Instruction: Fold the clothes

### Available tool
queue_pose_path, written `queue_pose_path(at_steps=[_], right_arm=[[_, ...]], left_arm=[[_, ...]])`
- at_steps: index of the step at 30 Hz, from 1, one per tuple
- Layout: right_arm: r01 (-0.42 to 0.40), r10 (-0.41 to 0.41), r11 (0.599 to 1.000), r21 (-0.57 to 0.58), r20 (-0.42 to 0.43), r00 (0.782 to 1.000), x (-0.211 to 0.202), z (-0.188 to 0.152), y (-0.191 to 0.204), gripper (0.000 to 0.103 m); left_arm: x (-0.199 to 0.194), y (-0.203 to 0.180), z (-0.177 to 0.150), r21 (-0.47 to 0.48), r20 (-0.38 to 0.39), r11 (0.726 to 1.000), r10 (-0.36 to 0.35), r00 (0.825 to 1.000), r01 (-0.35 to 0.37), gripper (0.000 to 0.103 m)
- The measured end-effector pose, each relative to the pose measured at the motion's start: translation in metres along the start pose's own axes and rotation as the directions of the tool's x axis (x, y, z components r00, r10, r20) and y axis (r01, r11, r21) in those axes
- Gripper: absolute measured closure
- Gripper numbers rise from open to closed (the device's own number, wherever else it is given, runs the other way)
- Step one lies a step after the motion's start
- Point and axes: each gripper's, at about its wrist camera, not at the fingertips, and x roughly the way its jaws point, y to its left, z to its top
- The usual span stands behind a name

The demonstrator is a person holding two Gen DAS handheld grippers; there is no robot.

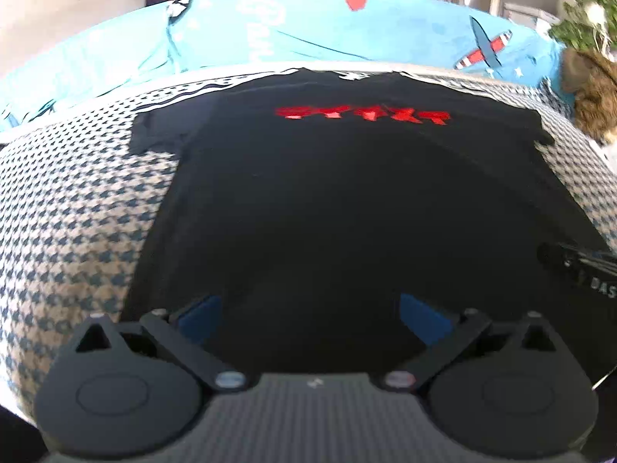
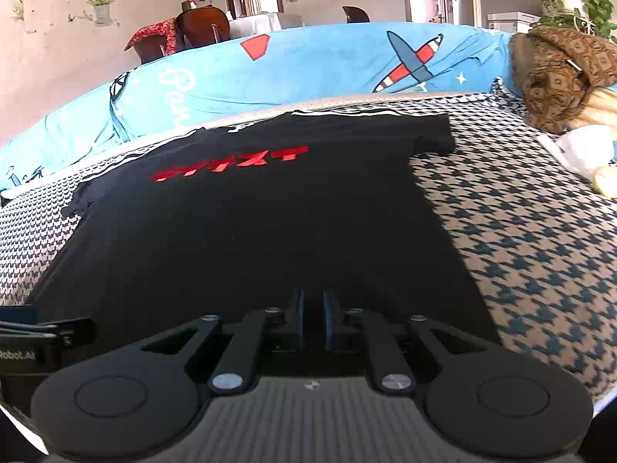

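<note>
A black T-shirt [image 1: 347, 200] with red lettering [image 1: 362, 114] lies flat on a houndstooth-covered surface [image 1: 77, 212], collar end far from me. My left gripper [image 1: 312, 310] hovers over the shirt's near hem, left of centre, its blue pads [image 1: 200, 314] wide apart and nothing between them. In the right wrist view the same T-shirt [image 2: 250, 223] spreads ahead. My right gripper [image 2: 312, 318] sits at the near hem with its blue pads [image 2: 299, 318] almost together, dark cloth in the narrow gap. Each gripper shows at the edge of the other's view: right gripper [image 1: 578, 266], left gripper [image 2: 38, 335].
A blue sheet with aeroplane prints [image 2: 347, 65] covers the sofa back behind the shirt. A brown patterned bundle [image 2: 559, 77] and a white item [image 2: 582, 150] lie at the far right. Bare houndstooth cover [image 2: 540, 231] stretches right of the shirt. Chairs [image 2: 200, 25] stand beyond the sofa.
</note>
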Motion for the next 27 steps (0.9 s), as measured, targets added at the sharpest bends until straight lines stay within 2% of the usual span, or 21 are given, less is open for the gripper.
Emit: queue_pose_path(at_steps=[5, 12, 16, 22, 27], right_arm=[[-0.051, 0.050, 0.998, -0.040, -0.039, 0.998, -0.001, -0.005, 0.006, 0.084], [-0.126, 0.119, 0.990, -0.068, -0.100, 0.988, -0.004, -0.013, 0.011, 0.084], [-0.173, 0.166, 0.984, -0.034, -0.147, 0.975, -0.007, -0.015, 0.008, 0.084], [-0.198, 0.177, 0.975, -0.097, -0.196, 0.965, -0.011, -0.013, 0.014, 0.084], [-0.269, 0.233, 0.957, -0.113, -0.258, 0.938, -0.010, -0.004, 0.010, 0.084]], left_arm=[[0.005, -0.013, -0.008, 0.043, -0.033, 0.999, 0.009, 0.999, -0.008, 0.000], [-0.004, -0.020, -0.022, 0.086, -0.062, 0.996, 0.006, 0.998, -0.001, 0.000], [-0.007, -0.021, -0.025, 0.086, -0.082, 0.996, -0.002, 0.997, 0.009, 0.000], [-0.010, -0.023, -0.029, 0.098, -0.113, 0.995, -0.010, 0.994, 0.021, 0.000], [-0.015, -0.018, -0.023, 0.066, -0.126, 0.996, -0.047, 0.991, 0.056, 0.000]])
